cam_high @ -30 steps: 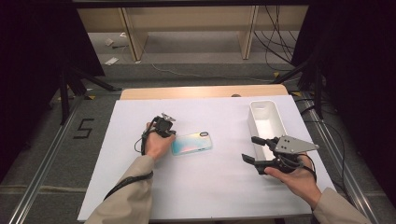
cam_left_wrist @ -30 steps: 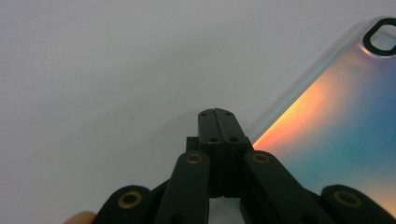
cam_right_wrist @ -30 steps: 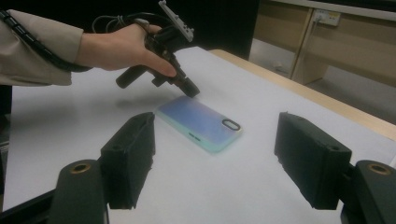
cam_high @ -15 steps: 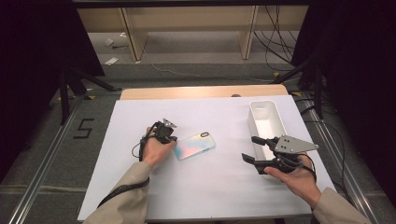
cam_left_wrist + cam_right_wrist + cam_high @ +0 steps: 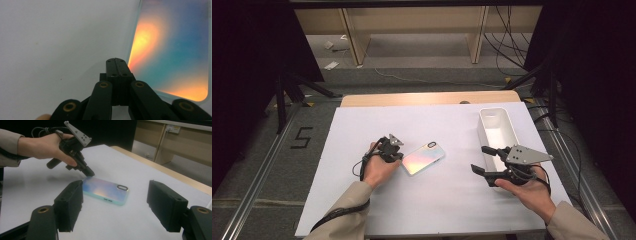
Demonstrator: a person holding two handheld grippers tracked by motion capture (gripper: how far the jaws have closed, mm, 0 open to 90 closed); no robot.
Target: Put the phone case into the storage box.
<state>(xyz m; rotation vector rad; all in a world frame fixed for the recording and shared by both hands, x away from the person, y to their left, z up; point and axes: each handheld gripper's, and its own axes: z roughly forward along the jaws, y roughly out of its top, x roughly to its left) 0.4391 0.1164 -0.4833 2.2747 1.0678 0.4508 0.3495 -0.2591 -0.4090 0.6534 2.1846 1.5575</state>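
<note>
A phone point(image 5: 423, 158) in an iridescent case lies back-up on the white sheet point(image 5: 362, 125), turned at a slant with its camera end to the far right. My left gripper point(image 5: 399, 158) is shut with nothing in it, and its tip rests against the phone's near-left edge. In the left gripper view the closed tips point(image 5: 117, 60) sit right beside the case's point(image 5: 172, 50) long edge. My right gripper point(image 5: 479, 159) hovers open to the right, well apart from the phone. In the right gripper view the gripper point(image 5: 118, 208) frames the phone point(image 5: 105, 188) and the left gripper point(image 5: 89, 173).
A white rectangular bin point(image 5: 513, 127) stands at the right rear of the sheet, just beyond my right hand. The wooden table edge point(image 5: 427, 98) runs along the back. Dark floor, cables and frame legs surround the table.
My left hand has moved nearer and to the right with its shut tip against the phone. The phone has swung from lying crosswise to a slant. The right hand has kept still.
</note>
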